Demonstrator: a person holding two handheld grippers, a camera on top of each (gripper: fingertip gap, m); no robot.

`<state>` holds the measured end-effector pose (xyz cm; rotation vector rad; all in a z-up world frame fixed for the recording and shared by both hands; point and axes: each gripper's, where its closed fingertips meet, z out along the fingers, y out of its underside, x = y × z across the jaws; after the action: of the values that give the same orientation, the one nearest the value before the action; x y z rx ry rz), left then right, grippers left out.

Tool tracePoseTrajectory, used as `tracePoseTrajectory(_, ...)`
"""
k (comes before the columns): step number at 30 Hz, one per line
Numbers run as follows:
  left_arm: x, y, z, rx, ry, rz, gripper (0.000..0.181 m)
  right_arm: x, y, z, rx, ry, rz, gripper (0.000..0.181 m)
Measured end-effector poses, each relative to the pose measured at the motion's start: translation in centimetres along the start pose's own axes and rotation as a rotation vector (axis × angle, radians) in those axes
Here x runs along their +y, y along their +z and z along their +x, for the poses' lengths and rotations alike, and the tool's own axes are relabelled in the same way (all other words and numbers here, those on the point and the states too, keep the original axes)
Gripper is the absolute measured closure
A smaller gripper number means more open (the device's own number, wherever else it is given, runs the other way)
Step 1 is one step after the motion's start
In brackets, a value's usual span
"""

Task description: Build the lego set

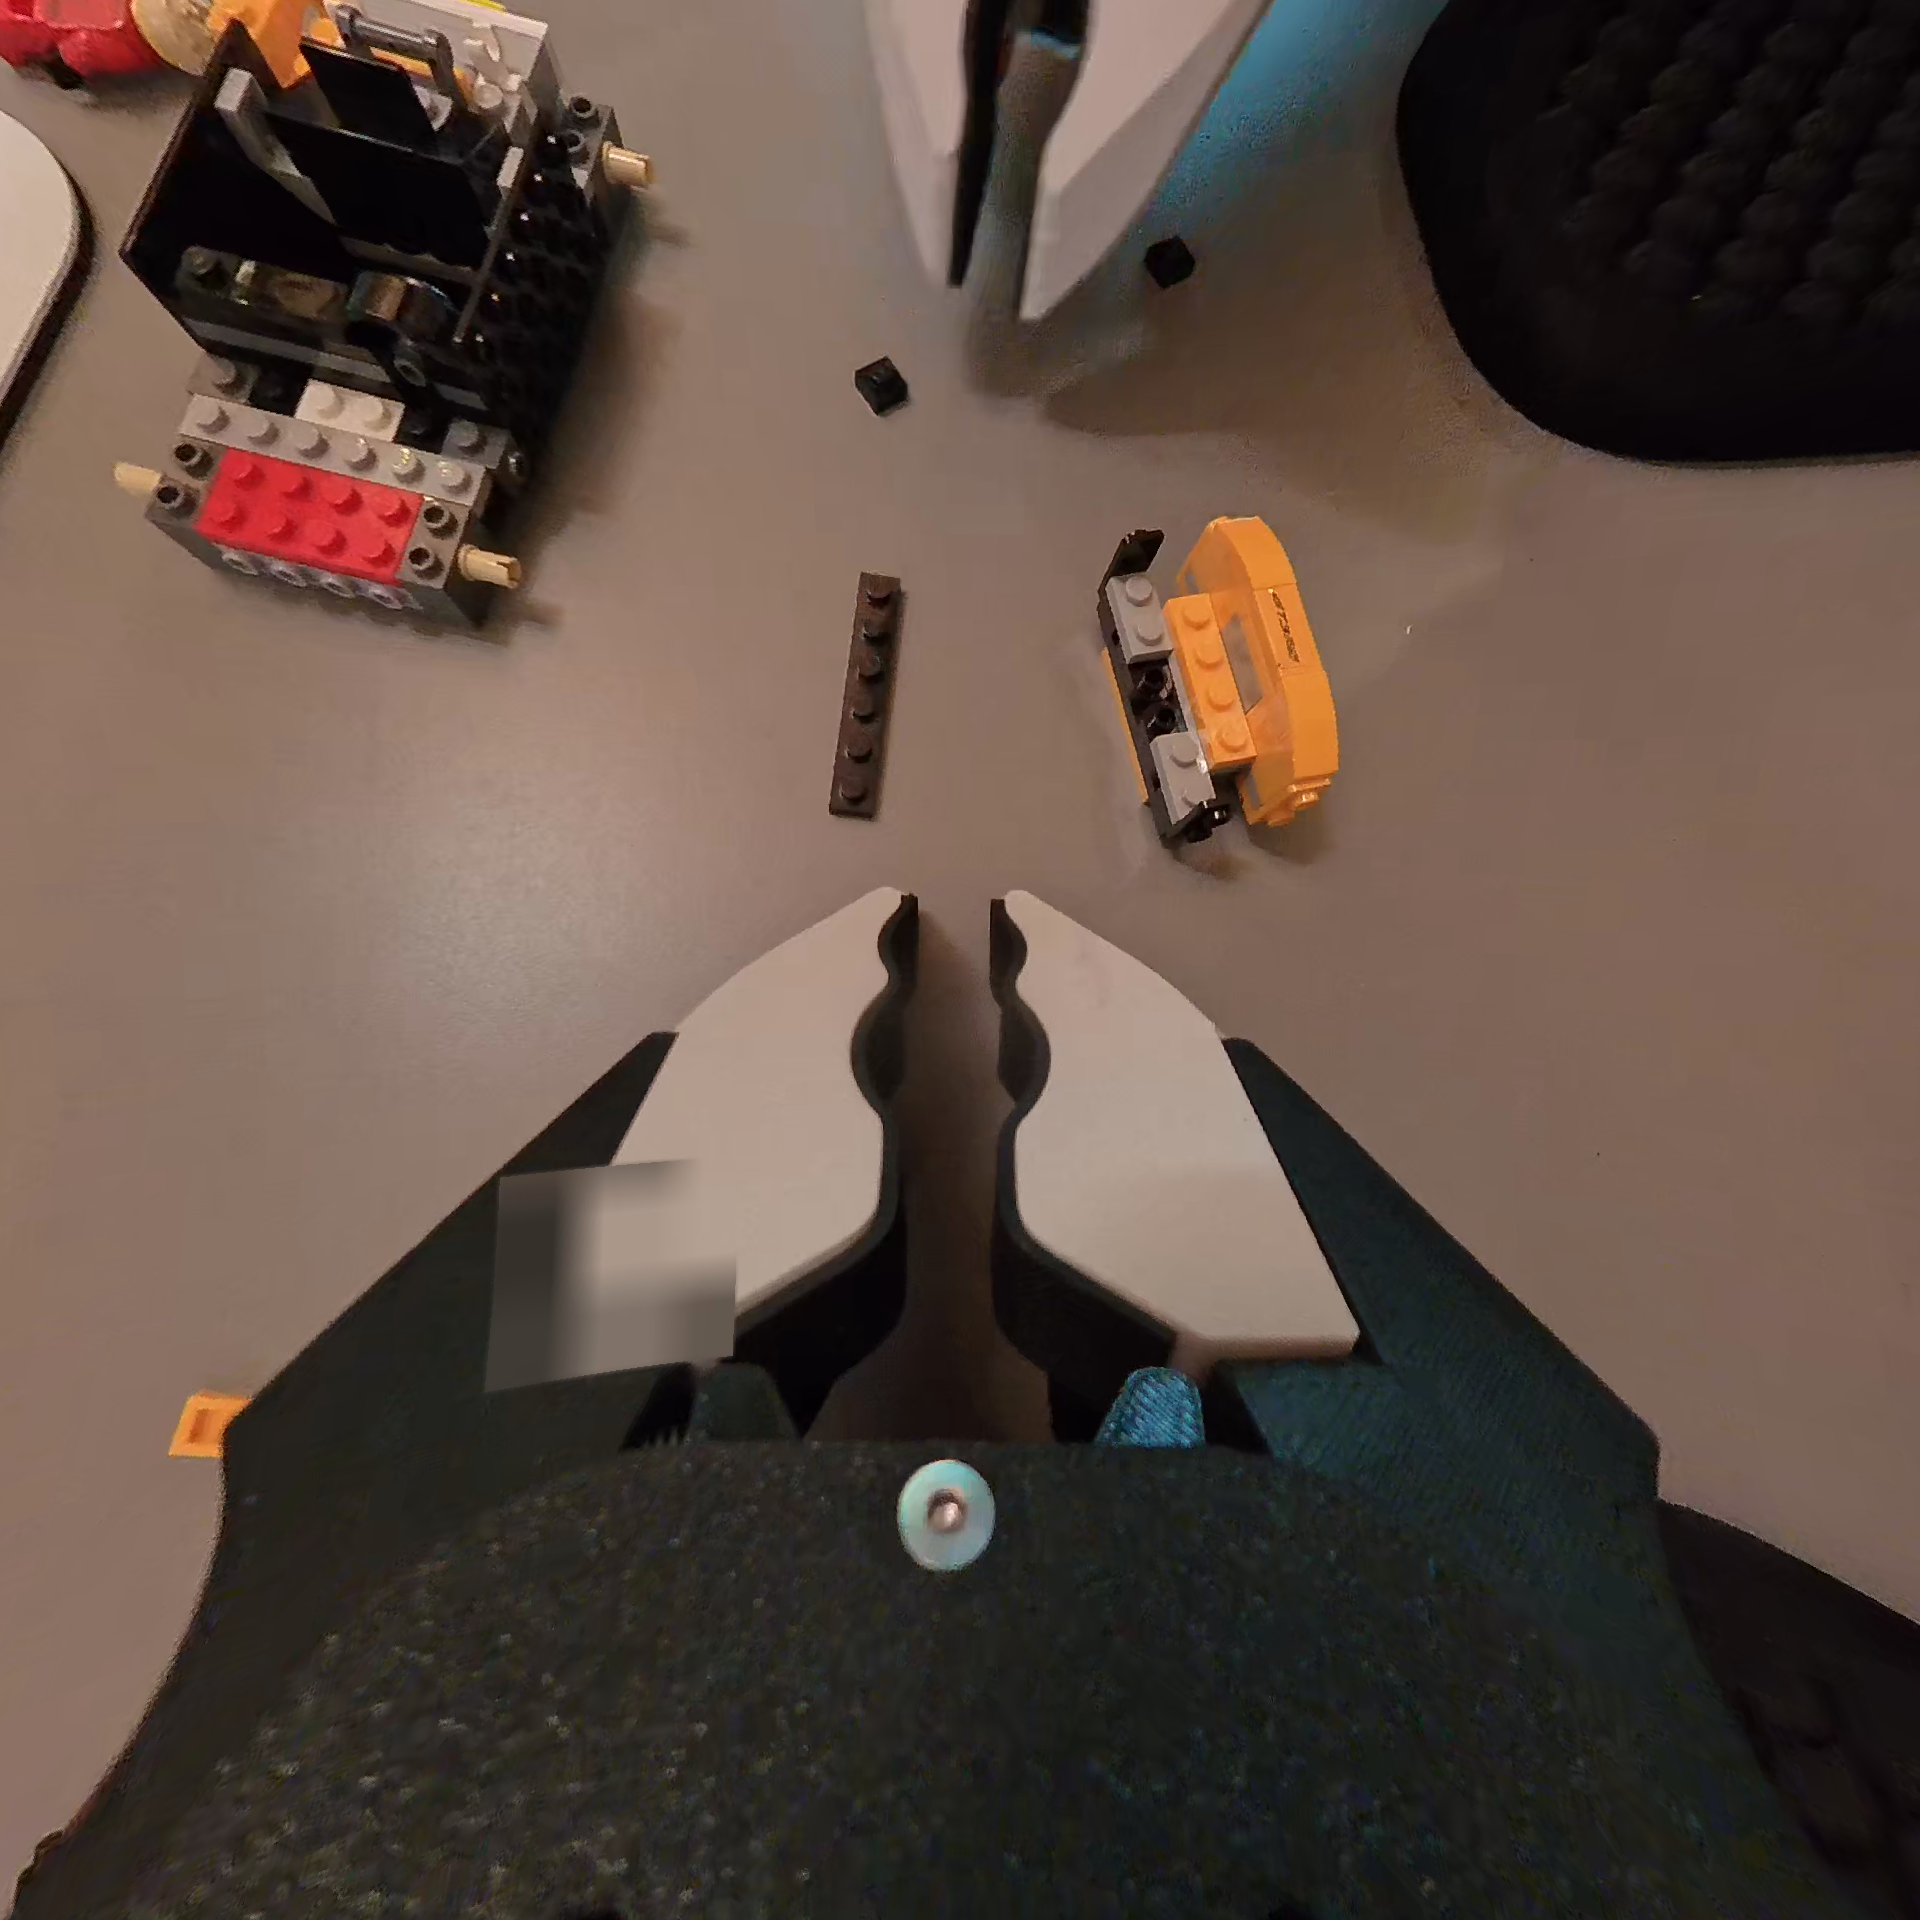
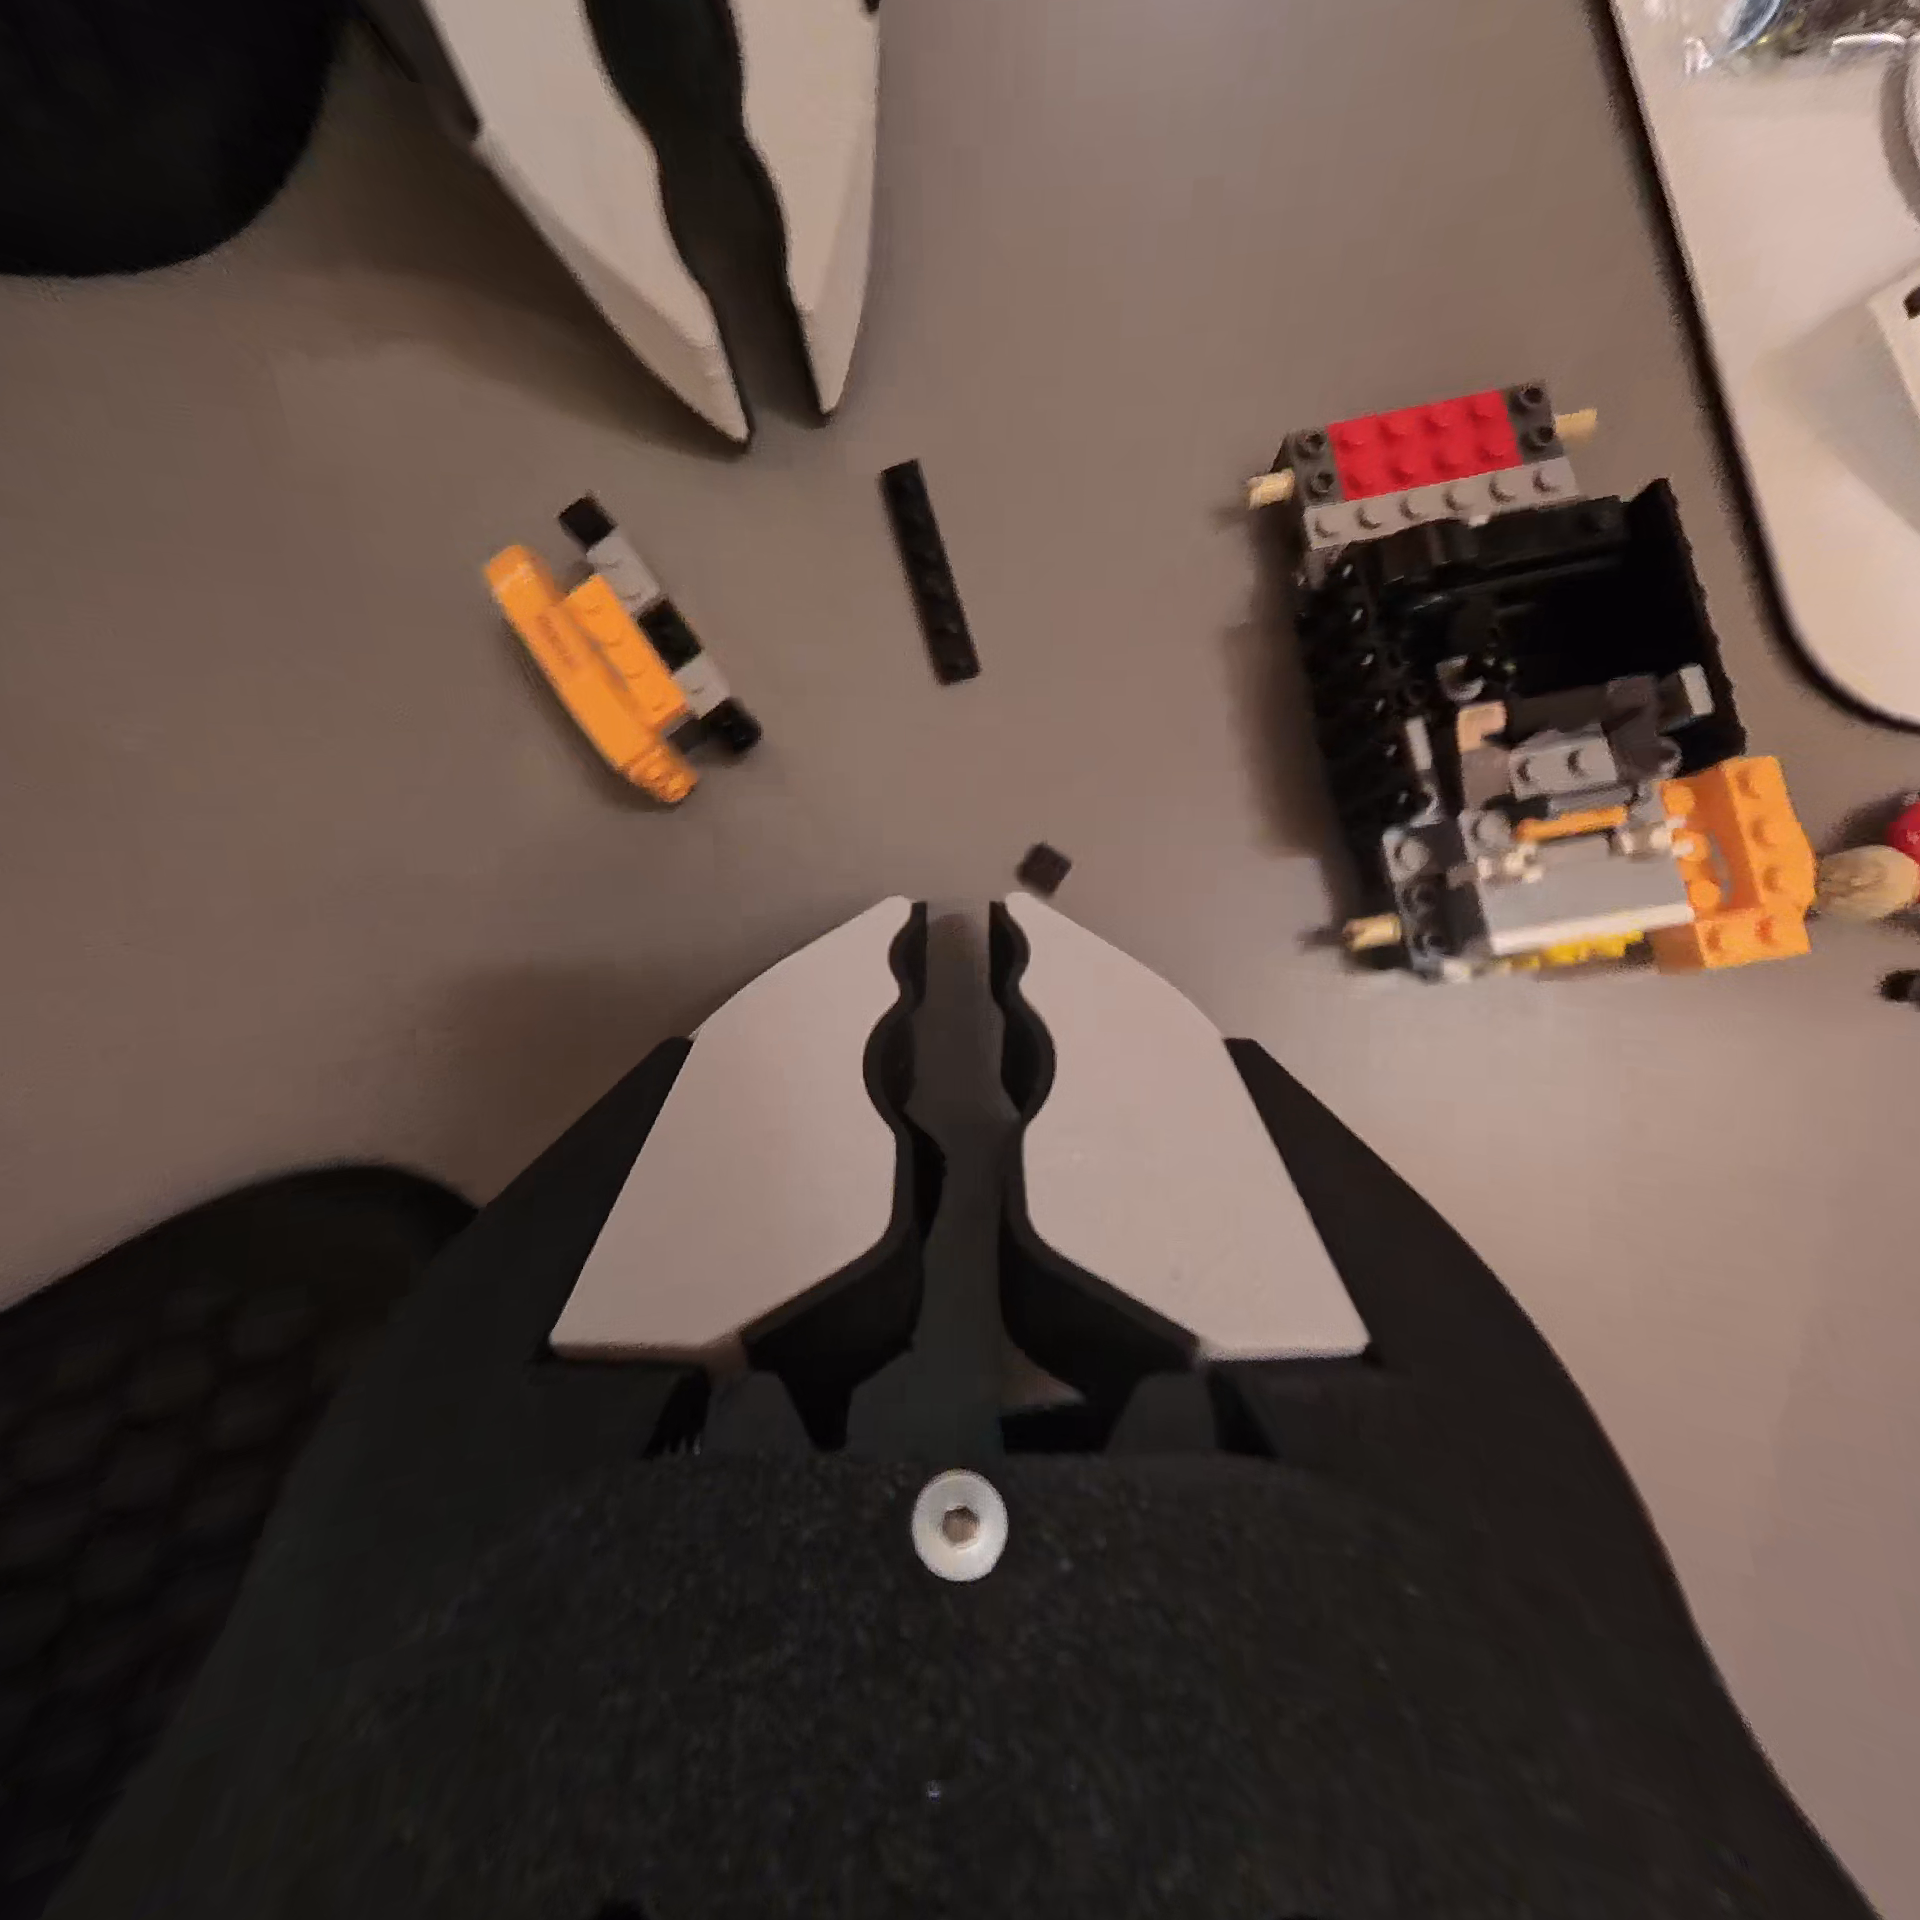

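Lego chassis: on the grey table, red brick toward the left hand-held gripper; its far end is cut off in the left wrist view.
Black strip: flat, long axis running between the two grippers.
Orange sub-build: lying beside the strip.
Blur: the right wrist view is smeared.
Left hand-held gripper: narrow gap, empty.
Right hand-held gripper: narrow gap, empty.
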<state>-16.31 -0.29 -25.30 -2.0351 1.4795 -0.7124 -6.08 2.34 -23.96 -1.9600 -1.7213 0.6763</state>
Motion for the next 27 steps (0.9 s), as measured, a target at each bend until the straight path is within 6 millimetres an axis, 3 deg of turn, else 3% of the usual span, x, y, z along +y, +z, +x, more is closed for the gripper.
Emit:
tracePoseTrajectory(6,0.0,0.0,0.0,0.000,0.001,0.000,0.168,4.3,-2.0,-2.5,0.060,0.017,-0.144,0.161)
tracePoseTrajectory(8,0.0,0.1,0.1,-0.003,0.004,-0.003,0.168,4.8,-1.9,-3.1,0.072,0.076,-0.146,0.160)
tracePoseTrajectory(12,0.0,0.1,0.1,-0.004,0.006,-0.005,0.168,5.0,-1.7,-2.5,0.140,0.176,-0.128,0.168)
tracePoseTrajectory(16,0.0,0.1,0.2,-0.002,0.009,-0.007,0.168,4.5,-1.3,-1.9,0.129,0.163,-0.131,0.174)
tracePoseTrajectory(23,0.0,0.0,0.2,-0.005,0.010,-0.007,0.168,1.9,0.5,1.4,0.054,-0.056,-0.169,0.174)
tracePoseTrajectory(27,0.0,0.0,0.1,-0.002,0.003,-0.002,0.168,1.2,1.1,1.5,0.012,-0.111,-0.185,0.174)
